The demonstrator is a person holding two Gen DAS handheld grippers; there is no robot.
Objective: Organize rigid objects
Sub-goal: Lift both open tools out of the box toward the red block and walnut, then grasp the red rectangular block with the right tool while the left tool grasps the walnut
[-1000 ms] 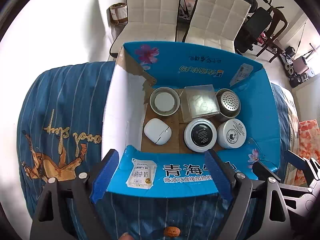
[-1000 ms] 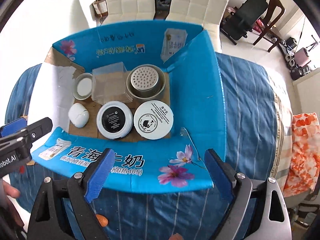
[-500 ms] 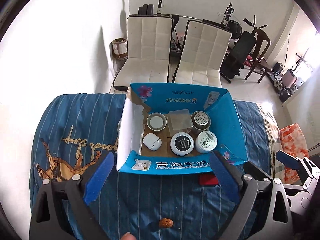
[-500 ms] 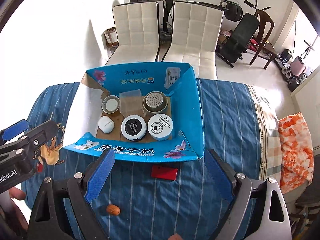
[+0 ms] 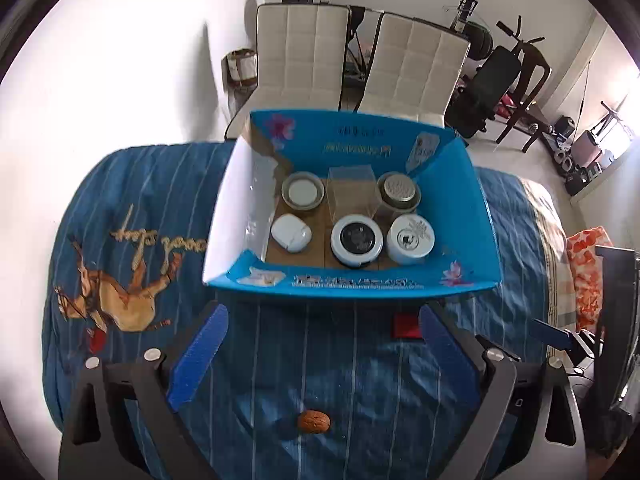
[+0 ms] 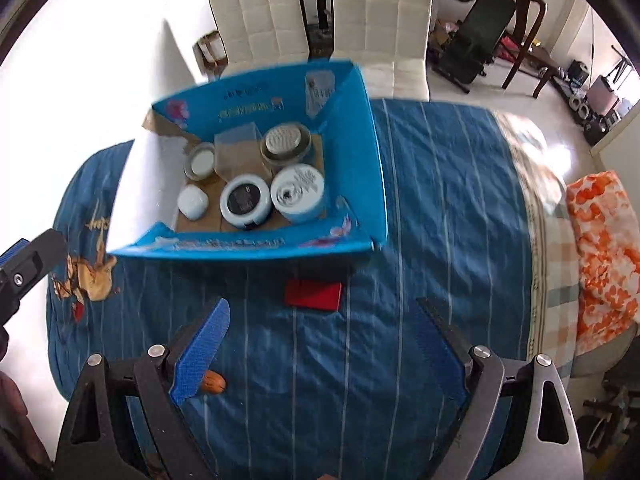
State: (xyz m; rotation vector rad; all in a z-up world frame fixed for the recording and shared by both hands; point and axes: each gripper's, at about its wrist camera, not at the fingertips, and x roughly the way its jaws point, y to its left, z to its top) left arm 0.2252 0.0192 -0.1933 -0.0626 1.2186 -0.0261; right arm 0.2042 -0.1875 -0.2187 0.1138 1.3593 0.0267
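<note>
A blue striped bedspread (image 5: pixel 132 208) covers the surface. The left gripper (image 5: pixel 320 354) hangs above it, jaws spread wide, holding nothing. A walnut (image 5: pixel 314 421) lies between its fingers. Beyond sits an open blue cardboard box (image 5: pixel 476 216) holding a white case (image 5: pixel 291 233), round tins and a clear box. A red card (image 6: pixel 313 295) lies just before the box. The right gripper (image 6: pixel 322 354) is also wide and empty.
</note>
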